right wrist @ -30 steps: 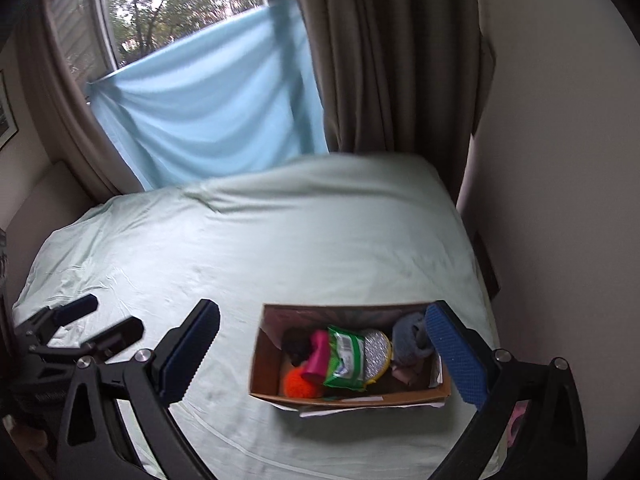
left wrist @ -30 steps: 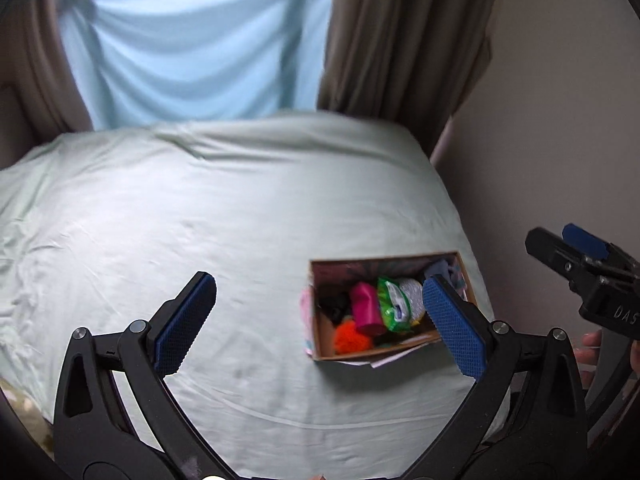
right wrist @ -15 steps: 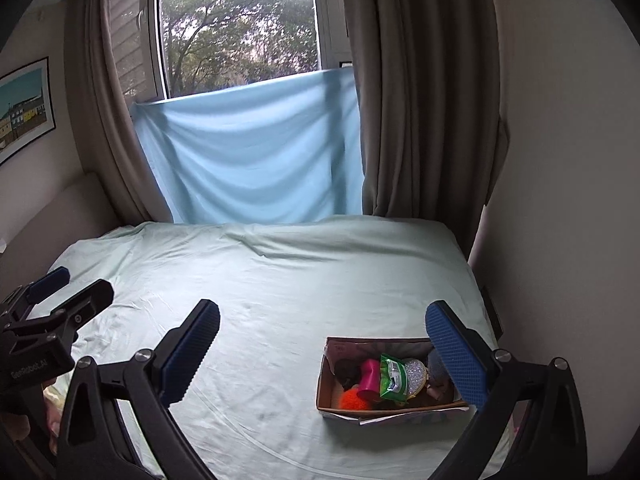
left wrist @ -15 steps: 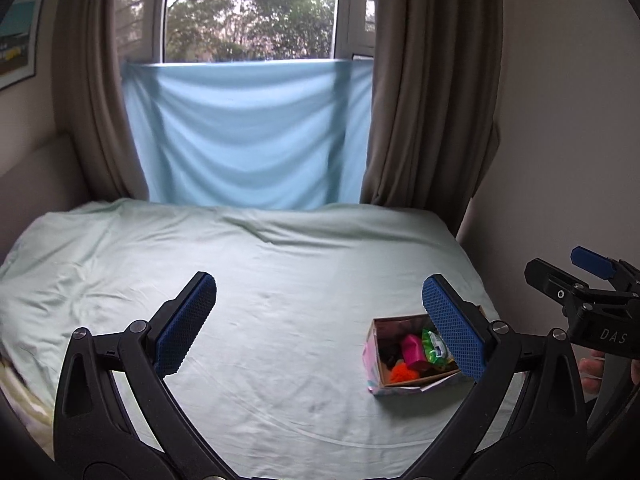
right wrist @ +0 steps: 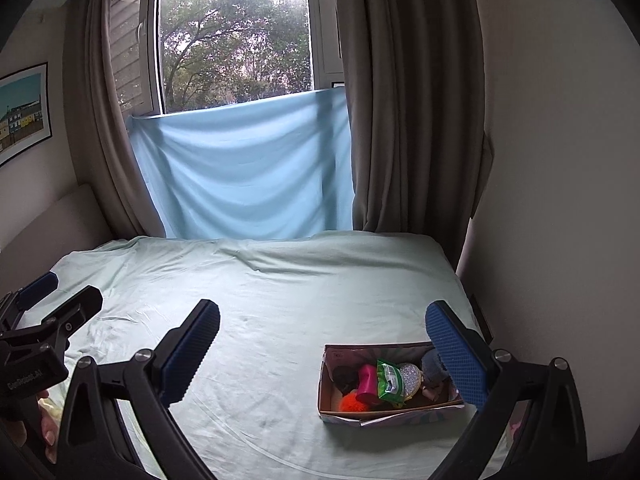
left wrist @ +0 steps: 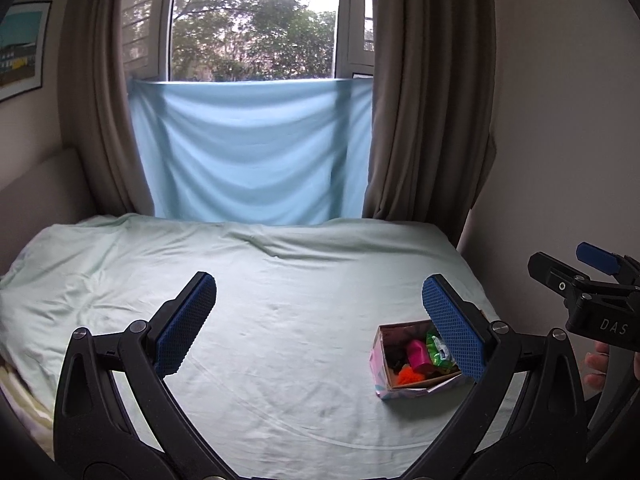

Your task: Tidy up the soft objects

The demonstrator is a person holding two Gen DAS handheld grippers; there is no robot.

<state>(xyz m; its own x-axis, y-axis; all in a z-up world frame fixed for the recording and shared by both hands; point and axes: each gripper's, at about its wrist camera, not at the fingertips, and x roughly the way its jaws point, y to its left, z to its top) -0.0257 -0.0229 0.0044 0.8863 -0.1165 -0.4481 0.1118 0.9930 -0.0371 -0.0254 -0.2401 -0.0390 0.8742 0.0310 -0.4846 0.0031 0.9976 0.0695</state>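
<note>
Left wrist view: the left gripper (left wrist: 319, 316) hangs above the bed (left wrist: 280, 280), its blue-padded fingers (left wrist: 185, 322) spread wide with nothing between them. Below its right finger, partly hidden by the pad, a small cardboard box (left wrist: 386, 376) sits on the pale green sheet near the bed's right edge. Inside it show a pink soft object (left wrist: 418, 356), a fuzzy orange ball (left wrist: 409, 376) and a green packet (left wrist: 438, 354). To the right of this gripper and well apart from it, the right gripper (left wrist: 576, 276) comes in from the edge; from here I cannot tell how its jaws stand. Fingers of a hand (left wrist: 596, 368) show beneath it. Straight ahead, a light blue cloth (left wrist: 252, 152) hangs across the lower window between brown curtains (left wrist: 424, 100).

Right wrist view: the right gripper (right wrist: 322, 334) is likewise released, pads wide apart and empty, raised over the bed (right wrist: 260, 280). The cardboard box (right wrist: 352, 410) lies just under and inside its right finger, resting on the sheet. It holds the pink soft object (right wrist: 366, 380), the orange ball (right wrist: 350, 402), the green packet (right wrist: 390, 380), a glittery round item (right wrist: 412, 376), a dark soft item (right wrist: 344, 376) and a grey-blue bundle (right wrist: 434, 366) at the right end. Far to the left of this gripper the left gripper (right wrist: 60, 292) appears side-on, with part of a hand (right wrist: 46, 428) below it. A framed picture (right wrist: 22, 112) hangs on the left wall.
</note>
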